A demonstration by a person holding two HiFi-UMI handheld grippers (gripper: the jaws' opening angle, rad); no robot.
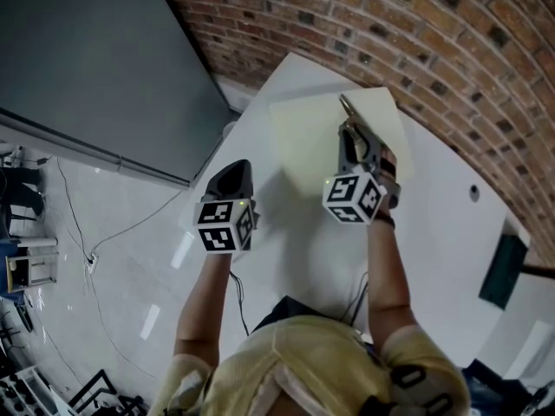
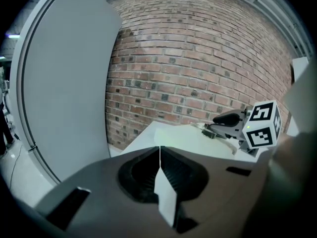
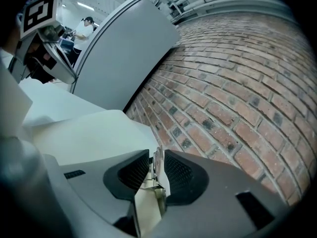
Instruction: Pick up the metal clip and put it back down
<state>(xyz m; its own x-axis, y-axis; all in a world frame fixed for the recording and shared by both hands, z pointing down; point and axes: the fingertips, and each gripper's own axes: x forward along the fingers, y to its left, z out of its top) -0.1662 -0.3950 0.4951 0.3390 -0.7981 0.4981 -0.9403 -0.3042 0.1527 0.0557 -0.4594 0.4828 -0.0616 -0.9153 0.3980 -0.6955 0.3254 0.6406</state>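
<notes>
Metal clip (image 3: 158, 158) clamped between the right gripper's (image 1: 353, 133) jaws.
A pale sheet (image 1: 303, 137) is seen beneath those jaws; the left gripper's (image 2: 160, 168) jaws are pressed together, empty.

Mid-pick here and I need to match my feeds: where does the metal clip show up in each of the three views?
Head view: the metal clip sticks out of the right claw, upper centre, over the pale sheet.
Left gripper view: the clip is small, right of centre, at that claw's tip.
Right gripper view: the clip is bottom centre, pinched in the claw.
Shared landmark: the brick wall.
</notes>
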